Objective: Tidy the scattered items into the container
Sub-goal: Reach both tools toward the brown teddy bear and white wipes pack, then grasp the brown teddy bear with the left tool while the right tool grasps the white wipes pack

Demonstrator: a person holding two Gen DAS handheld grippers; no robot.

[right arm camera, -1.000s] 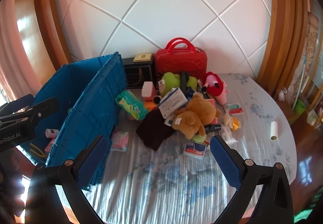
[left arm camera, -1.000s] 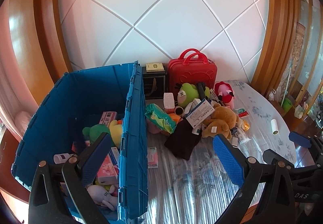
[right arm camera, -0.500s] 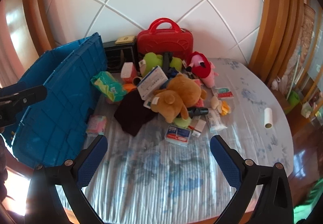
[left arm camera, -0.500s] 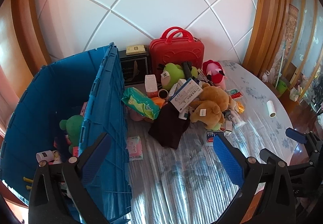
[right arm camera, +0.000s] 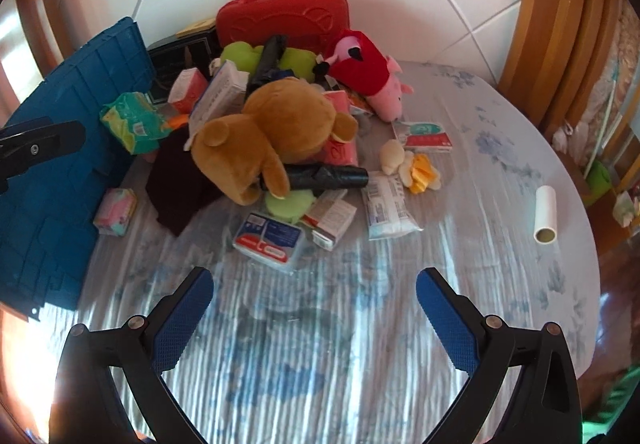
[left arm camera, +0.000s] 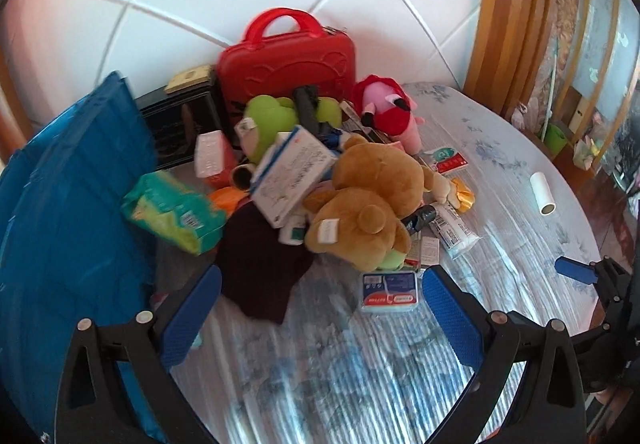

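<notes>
Left gripper (left arm camera: 320, 308): jaws spread wide, nothing between the blue pads (left arm camera: 191, 314). Right gripper (right arm camera: 314, 308): jaws likewise spread wide and empty, held above the striped tablecloth (right arm camera: 320, 344).

Container: the blue crate (left arm camera: 68, 228) stands to the left of the left gripper, its ribbed outer wall close beside the left finger. In the right wrist view the blue crate (right arm camera: 60, 180) lies far to the left and ahead of the right gripper; its interior is not visible in either view.

Scattered items, relative to the left gripper:
- Blue-and-red flat packet (left arm camera: 390, 292): directly ahead, just beyond the right fingertip, nearest item.
- Dark cloth (left arm camera: 260, 268): ahead, just beyond the left fingertip.
- Brown teddy bear (left arm camera: 368, 212): ahead and central, lying on the pile, touching the dark cloth.
- White medicine box (left arm camera: 294, 174): beyond the bear, propped on the pile.
- Green tissue pack (left arm camera: 176, 212): ahead to the left, beside the crate wall.
- Red case (left arm camera: 288, 56): farthest ahead, upright against the wall.
- Pink-and-red plush (left arm camera: 390, 112): ahead right, beside the red case.
- White roll (left arm camera: 542, 192): far right, well apart from the pile.

Relative to the right gripper, the same packet (right arm camera: 270, 238) lies ahead and slightly left, and a pastel tissue pack (right arm camera: 116, 210) lies ahead left, near the crate wall
</notes>
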